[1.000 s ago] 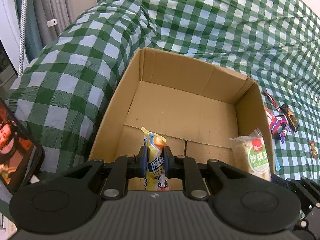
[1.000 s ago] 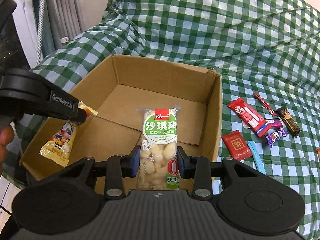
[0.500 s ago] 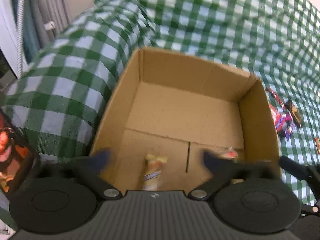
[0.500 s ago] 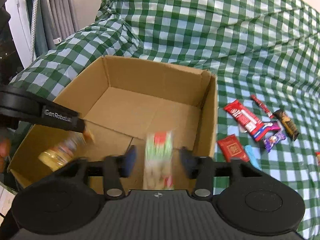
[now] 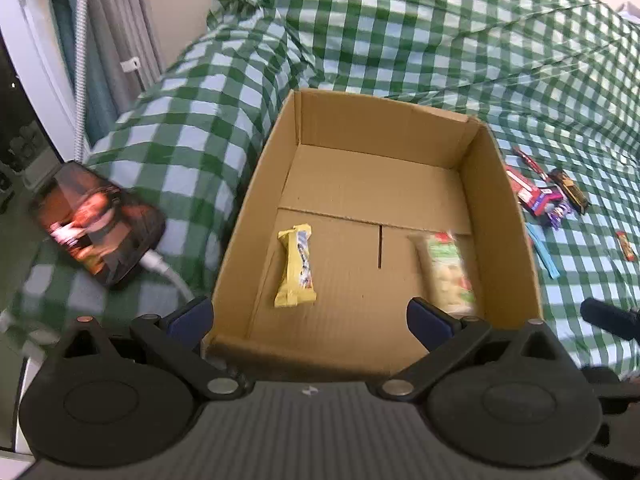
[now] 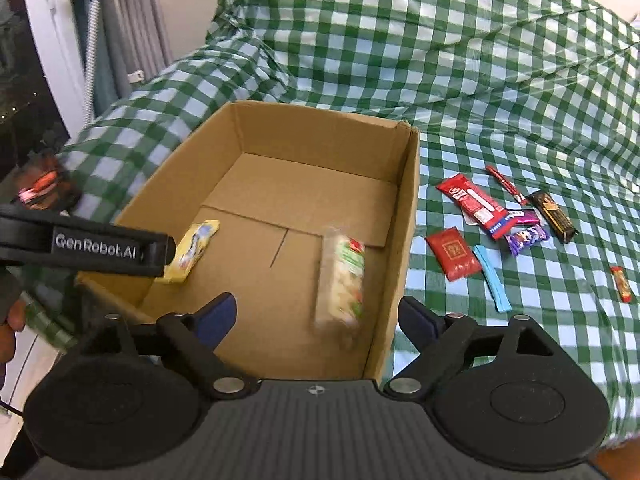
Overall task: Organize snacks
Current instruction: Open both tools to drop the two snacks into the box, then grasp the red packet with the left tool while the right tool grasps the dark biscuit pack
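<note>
— What do you have in front of you?

— An open cardboard box (image 5: pixel 496 184), plain brown corrugated board with straight walls and a flat floor made of two flaps with a seam and a short slit. It sits on a green-and-white checked cloth (image 6: pixel 500 80) that looks smooth and slightly shiny, with creases.

— And the snacks?

— Two are in the box. I see a yellow snack bar (image 5: pixel 297 266) in a crinkly wrapper with crimped ends, lying flat on the floor at the left. Its long axis runs from the near wall toward the far wall, slightly tilted. The green-and-white pastry pack (image 6: pixel 340 276) is at the right, near the right wall. It is a clear, glossy oblong with lumpy pale pieces inside, blurred, long axis also running near to far.

— Your tongs?

— My left gripper (image 5: pixel 308 316) is spread wide with nothing between its dark blue pads (image 5: pixel 192 314). My right gripper (image 6: pixel 316 318) is opening; the pastry pack shows in the gap, but the pads are off it.

— Anything outside the box?

— Right of it, on the cloth, a loose cluster: a red sachet (image 6: pixel 453 254), a long red packet (image 6: pixel 472 200), a purple sweet (image 6: pixel 526 238), a dark bar (image 6: pixel 554 216), a blue strip (image 6: pixel 491 278), and a small red-and-gold stick (image 6: pixel 621 283) well apart. Left of the box, a phone (image 5: pixel 96 222) with a lit screen and a white cable (image 5: pixel 166 270).
</note>
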Tool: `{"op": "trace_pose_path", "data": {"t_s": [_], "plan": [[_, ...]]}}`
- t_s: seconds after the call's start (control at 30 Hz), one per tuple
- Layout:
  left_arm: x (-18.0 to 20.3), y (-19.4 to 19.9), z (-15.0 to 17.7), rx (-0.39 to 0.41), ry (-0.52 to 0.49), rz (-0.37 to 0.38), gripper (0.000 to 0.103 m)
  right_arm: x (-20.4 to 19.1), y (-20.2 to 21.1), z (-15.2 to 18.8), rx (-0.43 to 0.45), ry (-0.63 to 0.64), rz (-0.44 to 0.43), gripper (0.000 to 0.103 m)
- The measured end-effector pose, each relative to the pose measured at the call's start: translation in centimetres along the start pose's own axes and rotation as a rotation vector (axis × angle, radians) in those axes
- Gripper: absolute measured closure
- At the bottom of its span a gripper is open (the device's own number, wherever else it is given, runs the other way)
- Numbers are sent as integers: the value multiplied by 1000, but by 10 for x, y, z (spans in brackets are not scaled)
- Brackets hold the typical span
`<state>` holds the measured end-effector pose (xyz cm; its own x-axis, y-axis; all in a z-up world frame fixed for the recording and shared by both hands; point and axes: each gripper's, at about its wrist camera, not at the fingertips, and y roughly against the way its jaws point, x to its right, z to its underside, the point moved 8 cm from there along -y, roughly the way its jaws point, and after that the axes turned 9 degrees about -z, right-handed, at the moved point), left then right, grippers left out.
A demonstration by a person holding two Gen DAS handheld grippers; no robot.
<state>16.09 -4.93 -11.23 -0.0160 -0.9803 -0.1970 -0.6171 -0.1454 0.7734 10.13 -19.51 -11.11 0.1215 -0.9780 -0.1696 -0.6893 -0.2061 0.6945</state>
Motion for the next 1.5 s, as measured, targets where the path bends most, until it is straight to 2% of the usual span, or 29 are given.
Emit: {"op": "trace_pose_path", "data": {"t_s": [0.27,0.77,1.1,1.5], "plan": [[-16,62,30,97,9,-32,0,-17,59,19,103,9,20,9],[-20,131,55,231,-6,-35,0,-40,118,40,218,57,13,6],[-23,144,60,256,-5,-36,0,-46,132,46,249,65,22,5],[-24,145,63,252,-7,-35,0,-48,134,48,246,60,24,5]]}}
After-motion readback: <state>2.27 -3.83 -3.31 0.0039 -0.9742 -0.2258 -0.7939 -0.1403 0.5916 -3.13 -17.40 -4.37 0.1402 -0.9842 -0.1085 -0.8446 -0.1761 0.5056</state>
